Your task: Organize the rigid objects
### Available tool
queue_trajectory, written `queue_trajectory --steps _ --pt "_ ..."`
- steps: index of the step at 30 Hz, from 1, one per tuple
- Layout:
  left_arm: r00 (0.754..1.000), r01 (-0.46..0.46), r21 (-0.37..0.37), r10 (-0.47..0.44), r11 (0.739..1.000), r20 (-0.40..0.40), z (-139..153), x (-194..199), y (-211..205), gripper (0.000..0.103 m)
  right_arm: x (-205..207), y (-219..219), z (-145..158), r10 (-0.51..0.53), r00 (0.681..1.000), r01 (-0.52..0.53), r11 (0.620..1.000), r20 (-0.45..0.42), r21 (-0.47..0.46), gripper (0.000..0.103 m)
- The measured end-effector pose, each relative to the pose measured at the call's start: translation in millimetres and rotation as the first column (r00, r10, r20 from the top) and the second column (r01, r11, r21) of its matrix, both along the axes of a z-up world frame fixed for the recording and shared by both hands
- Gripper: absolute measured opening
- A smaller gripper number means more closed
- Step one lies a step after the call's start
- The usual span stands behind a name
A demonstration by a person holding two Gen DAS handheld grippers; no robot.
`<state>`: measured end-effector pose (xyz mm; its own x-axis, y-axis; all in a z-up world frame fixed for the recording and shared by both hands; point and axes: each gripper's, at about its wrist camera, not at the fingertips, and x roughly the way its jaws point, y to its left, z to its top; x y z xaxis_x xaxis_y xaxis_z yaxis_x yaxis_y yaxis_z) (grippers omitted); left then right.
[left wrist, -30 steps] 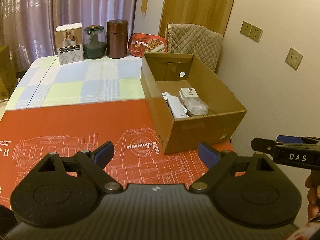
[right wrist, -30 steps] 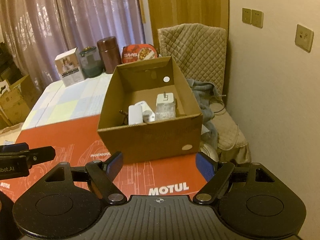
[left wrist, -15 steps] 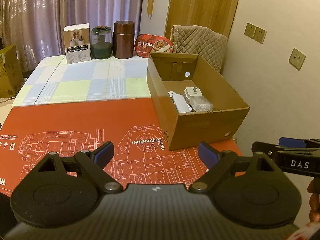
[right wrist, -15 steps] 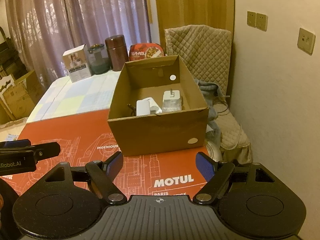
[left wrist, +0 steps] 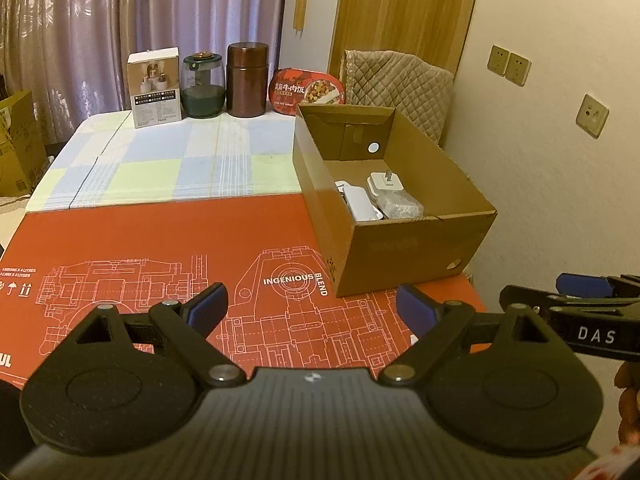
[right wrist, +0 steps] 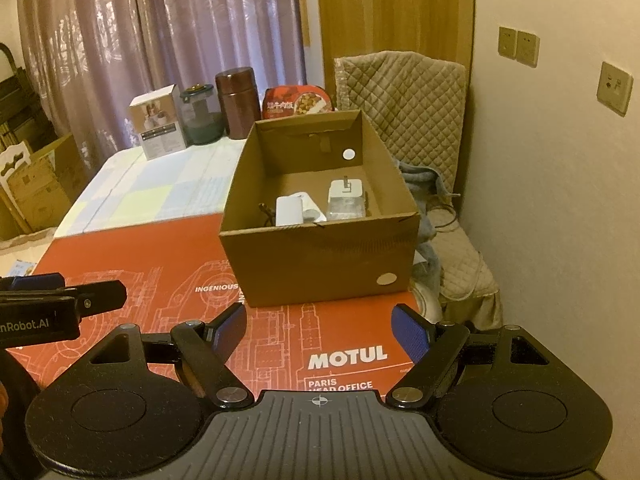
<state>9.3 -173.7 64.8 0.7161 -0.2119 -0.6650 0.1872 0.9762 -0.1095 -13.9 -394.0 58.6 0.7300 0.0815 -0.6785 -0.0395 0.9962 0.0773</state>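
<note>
Left claw (left wrist: 312, 306) level and pointing forward, blue-padded fingers (left wrist: 208, 306) spread wide with nothing between them, right claw (right wrist: 319, 330) alongside it, likewise spread wide and holding nothing, both side by side at similar height

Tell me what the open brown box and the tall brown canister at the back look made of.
Open brown box: corrugated cardboard, matte, judging by its folded flaps and raw-cut rim. Tall brown canister: likely metal or glossy plastic; it shows a smooth sheen with vertical highlights, but the material can't be confirmed.
</note>
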Motion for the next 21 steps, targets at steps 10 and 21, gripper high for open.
queue_trajectory --steps 10,21 --pt "1.000 0.005 0.012 -0.005 1.000 0.000 -2.9 -5.4 -0.3 0.089 -4.9 5.7 3.2 0.016 1.000 -0.016 1.000 0.018 -0.020 0.077" --pt "1.000 0.005 0.003 -0.005 1.000 -0.006 -6.2 -5.8 1.7 0.089 -5.5 6.3 3.7 0.014 1.000 -0.014 1.000 0.014 -0.018 0.077"
